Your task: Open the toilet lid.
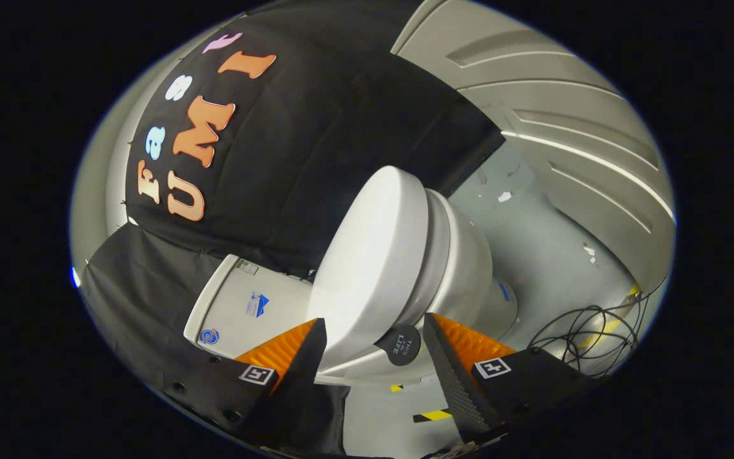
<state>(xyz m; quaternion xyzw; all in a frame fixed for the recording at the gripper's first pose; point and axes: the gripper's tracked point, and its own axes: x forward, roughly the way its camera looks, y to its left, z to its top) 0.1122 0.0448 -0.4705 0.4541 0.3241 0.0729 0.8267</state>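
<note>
A white toilet (pixel 462 255) of glossy ceramic stands against the booth's black cloth wall (pixel 316 146). Its smooth, rounded toilet lid (pixel 373 255) lies down on the bowl, just ahead of the fingers, its front edge reaching between them. The squarish tank (pixel 239 306) carries small stickers too small to read. A round dark tag (pixel 400 344) on the lid's rim reads "THIS LITE". The gripper (pixel 374 335) is spread wide, its ridged fingers grasping nothing. Thin black cables (pixel 590 331) loop on the grey floor.
</note>
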